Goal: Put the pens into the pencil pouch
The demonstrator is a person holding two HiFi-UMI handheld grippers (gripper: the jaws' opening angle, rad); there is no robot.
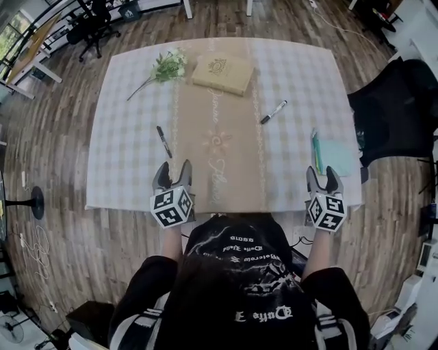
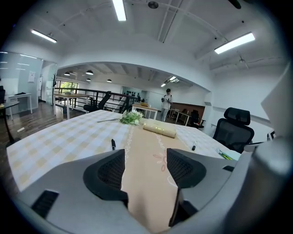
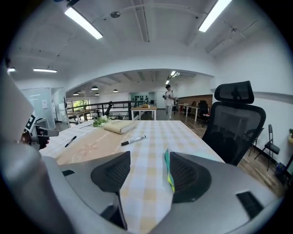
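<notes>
Head view: no pen is held, so the step is judged to be the first reach. The left gripper (image 1: 174, 169) and right gripper (image 1: 322, 172) are held at the near edge of the table (image 1: 116, 184), both with jaws apart and empty. A black pen (image 1: 164, 141) lies just ahead of the left gripper. A marker (image 1: 274, 112) lies right of the beige runner (image 1: 217, 147). Green pens (image 1: 315, 150) lie just beside a pale teal sheet (image 1: 337, 157), ahead of the right gripper. The pencil pouch (image 1: 222, 73) is seen at the runner's far end, near a flower sprig (image 1: 166, 67); whether it is unzipped cannot be told. Left gripper view: the jaws are spread with only runner between them, and the black pen is seen ahead, slightly left. Right gripper view: the jaws are spread, and the green pens are seen close to the right-hand jaw's inner edge, not pinched. Next, a gripper likely has to be lowered over its nearest pen and closed across the thin barrel lying flat. The table is covered by a checked cloth (image 1: 294, 82). Wood floor (image 1: 61, 260), an office chair (image 3: 236, 123), strip lights (image 2: 120, 9) and a distant standing person (image 2: 167, 97) are also seen.
</notes>
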